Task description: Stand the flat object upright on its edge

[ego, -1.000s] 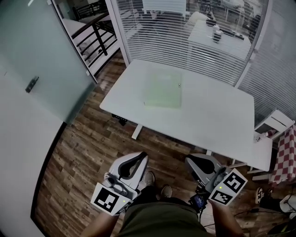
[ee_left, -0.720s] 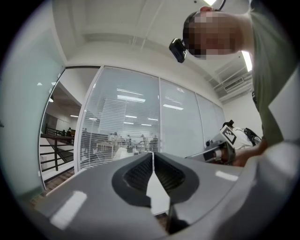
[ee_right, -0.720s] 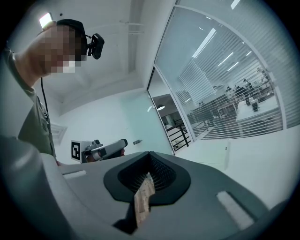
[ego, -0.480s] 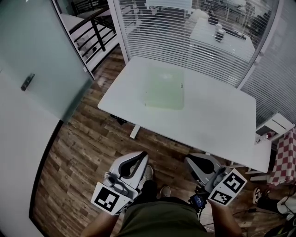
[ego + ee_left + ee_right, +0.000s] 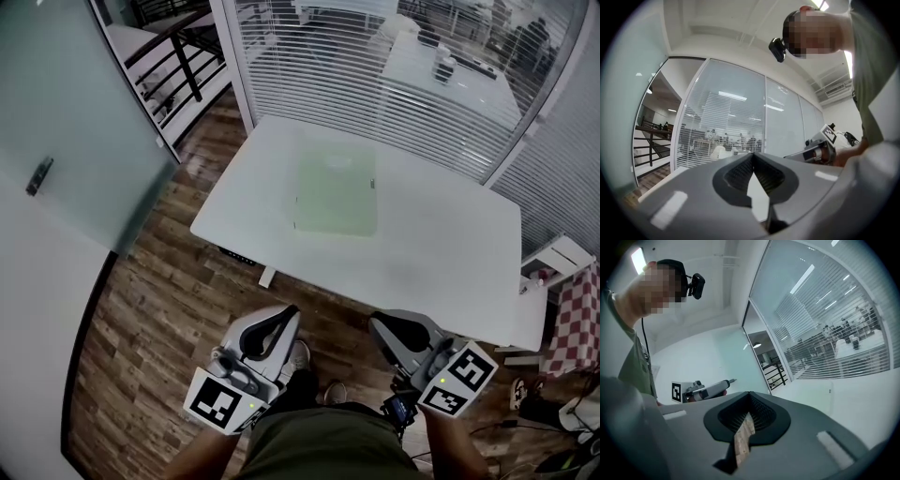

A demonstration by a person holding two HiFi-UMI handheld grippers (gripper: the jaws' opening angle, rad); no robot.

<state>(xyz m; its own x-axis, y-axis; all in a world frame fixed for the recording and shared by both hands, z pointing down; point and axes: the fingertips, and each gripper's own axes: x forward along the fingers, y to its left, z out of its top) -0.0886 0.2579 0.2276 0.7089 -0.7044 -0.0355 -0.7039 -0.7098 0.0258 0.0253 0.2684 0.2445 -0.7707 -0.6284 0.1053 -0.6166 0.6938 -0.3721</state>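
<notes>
A pale green flat sheet [image 5: 336, 195] lies flat on the white table [image 5: 441, 253], toward its far left part. Both grippers are held close to the person's body, over the wooden floor and short of the table's near edge. My left gripper [image 5: 281, 315] has its jaws shut with nothing between them; in the left gripper view [image 5: 752, 155] the jaws meet at the tip. My right gripper [image 5: 379, 324] is likewise shut and holds nothing, and its jaws [image 5: 749, 393] meet in the right gripper view. Each gripper shows in the other's view, the right gripper [image 5: 819, 146] and the left gripper [image 5: 700, 390].
A glass wall with blinds [image 5: 375, 66] runs behind the table. A frosted glass door [image 5: 66, 122] stands at the left. A small white side stand [image 5: 555, 258] and a red checked cloth [image 5: 574, 323] are at the right. Wooden floor [image 5: 159, 309] lies between me and the table.
The table and the green sheet have come nearer and sit lower in the head view. Both grippers keep the same place in front of the body, still shut.
</notes>
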